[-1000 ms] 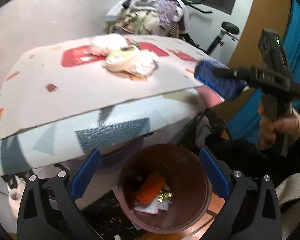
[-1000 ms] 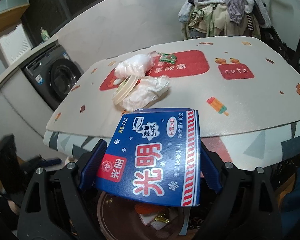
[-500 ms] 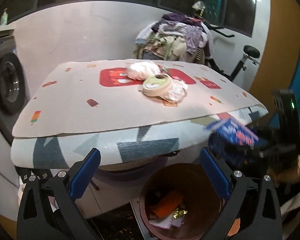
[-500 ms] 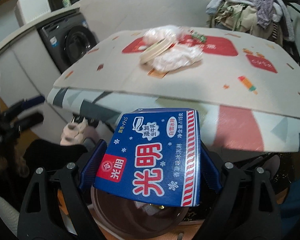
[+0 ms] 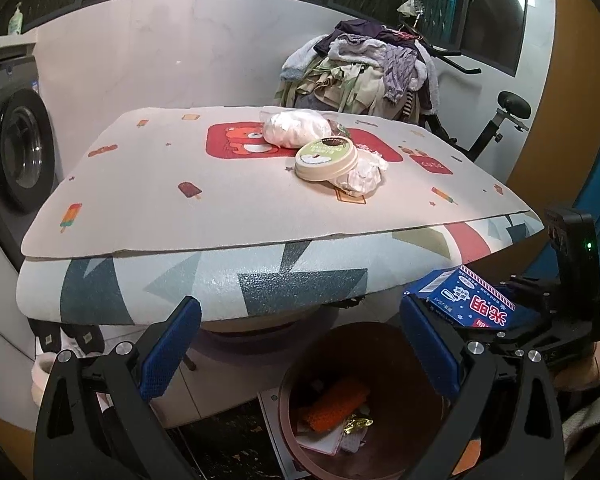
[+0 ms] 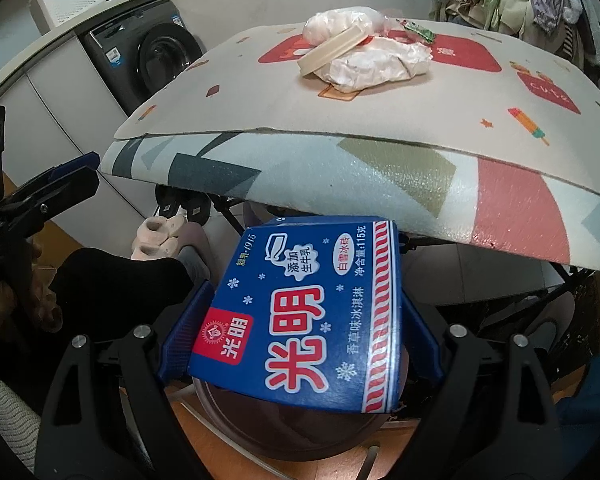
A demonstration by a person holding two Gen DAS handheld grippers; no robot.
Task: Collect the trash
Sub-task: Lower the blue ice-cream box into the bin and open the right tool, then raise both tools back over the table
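Observation:
My right gripper (image 6: 300,336) is shut on a blue ice-cream carton (image 6: 304,304) and holds it over the brown trash bin (image 6: 284,432). The carton also shows in the left wrist view (image 5: 468,300), above the bin's (image 5: 364,468) right rim. The bin holds an orange wrapper (image 5: 336,404) and scraps. My left gripper (image 5: 300,348) is open and empty, below the table's front edge. On the table (image 5: 148,200) lie a round cream lid (image 5: 326,158), a crumpled white paper (image 5: 364,174) and a white bag (image 5: 296,128).
A washing machine (image 5: 12,148) stands at the left. A heap of clothes (image 5: 364,72) lies on an exercise bike behind the table. Slippers (image 6: 160,232) sit on the floor under the table.
My right gripper has lowered the carton below the table edge, down over the bin. My left gripper has pulled back and levelled, so more of the table top shows.

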